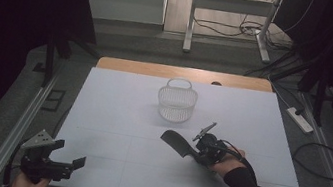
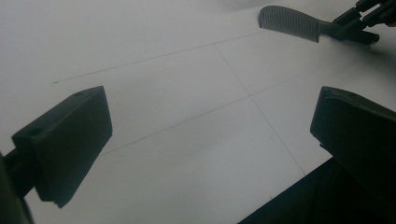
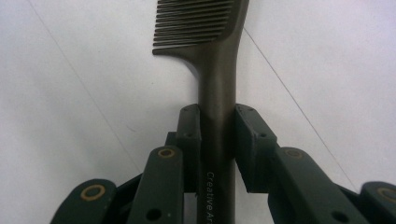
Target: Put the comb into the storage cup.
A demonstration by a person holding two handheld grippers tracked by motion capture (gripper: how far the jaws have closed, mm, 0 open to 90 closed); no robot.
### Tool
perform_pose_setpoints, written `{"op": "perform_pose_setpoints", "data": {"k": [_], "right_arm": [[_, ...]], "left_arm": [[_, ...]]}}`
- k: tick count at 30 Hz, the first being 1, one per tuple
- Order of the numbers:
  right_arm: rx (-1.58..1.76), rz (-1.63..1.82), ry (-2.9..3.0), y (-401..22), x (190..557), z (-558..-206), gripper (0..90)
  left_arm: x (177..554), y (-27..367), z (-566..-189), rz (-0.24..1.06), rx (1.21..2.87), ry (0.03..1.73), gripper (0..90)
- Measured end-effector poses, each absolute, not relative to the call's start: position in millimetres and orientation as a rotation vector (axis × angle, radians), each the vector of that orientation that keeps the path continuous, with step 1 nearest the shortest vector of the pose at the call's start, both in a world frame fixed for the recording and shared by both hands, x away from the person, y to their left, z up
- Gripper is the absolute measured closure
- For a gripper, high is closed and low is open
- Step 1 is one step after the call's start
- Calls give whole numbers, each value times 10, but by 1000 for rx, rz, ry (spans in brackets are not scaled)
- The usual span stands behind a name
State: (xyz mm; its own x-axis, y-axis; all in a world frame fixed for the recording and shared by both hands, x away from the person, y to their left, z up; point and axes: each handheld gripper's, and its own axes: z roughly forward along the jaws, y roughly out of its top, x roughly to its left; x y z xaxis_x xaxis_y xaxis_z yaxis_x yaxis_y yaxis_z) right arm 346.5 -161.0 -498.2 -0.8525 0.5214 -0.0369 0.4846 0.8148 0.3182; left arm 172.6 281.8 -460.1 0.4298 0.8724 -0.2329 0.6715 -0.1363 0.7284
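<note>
Your right tool (image 3: 217, 140) is clamped on the handle of the dark comb (image 3: 212, 70), pads square on both sides, teeth pointing ahead of it and low over the table (image 1: 115, 116). Your left tool (image 2: 210, 140) stands released, holding nothing, well off to the side. A white basket (image 1: 176, 104) sits just beyond the comb's head. Lift straight before swinging over, keep the handle level, and clear the basket's rim and handle.
</note>
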Motion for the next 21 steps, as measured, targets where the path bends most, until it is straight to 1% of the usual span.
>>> {"op": "perform_pose_setpoints", "data": {"k": [21], "right_arm": [[864,588,2871,-1706,3414,-4922,723]], "left_arm": [[1720,2820,-4594,314,1876,1295,0]]}}
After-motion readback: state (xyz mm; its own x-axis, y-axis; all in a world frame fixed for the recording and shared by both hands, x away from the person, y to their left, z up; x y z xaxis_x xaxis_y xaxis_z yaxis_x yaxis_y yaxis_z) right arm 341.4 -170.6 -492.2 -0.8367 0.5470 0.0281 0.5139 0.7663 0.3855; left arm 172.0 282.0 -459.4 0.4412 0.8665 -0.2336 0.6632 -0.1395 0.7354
